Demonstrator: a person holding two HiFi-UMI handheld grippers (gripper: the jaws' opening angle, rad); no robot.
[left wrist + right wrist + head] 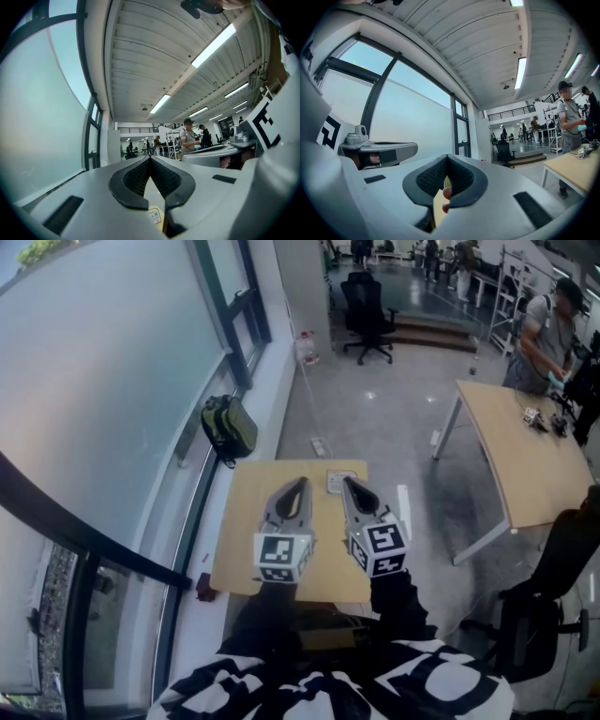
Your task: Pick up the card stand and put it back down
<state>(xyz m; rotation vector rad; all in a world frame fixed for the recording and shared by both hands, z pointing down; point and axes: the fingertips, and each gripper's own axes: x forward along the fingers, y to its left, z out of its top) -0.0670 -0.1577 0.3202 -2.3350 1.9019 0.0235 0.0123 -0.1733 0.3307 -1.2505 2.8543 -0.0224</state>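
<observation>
The card stand (336,482) is a small pale rectangle standing near the far edge of the small wooden table (253,540). Both grippers hover above the table and point away from me. My left gripper (302,482) is shut with nothing in it, its tip just left of the stand. My right gripper (346,481) is also shut and empty, its tip at the stand's right side. In the left gripper view the jaws (150,159) meet at their tips, and a small printed label (153,216) shows on the table below them. The right gripper view shows the closed right gripper (447,157) with bare table beneath.
A green backpack (229,427) lies on the window ledge to the left. A second, larger table (525,465) stands at the right with a person (553,329) at its far end. A black chair (553,587) is at the right, an office chair (367,315) farther back.
</observation>
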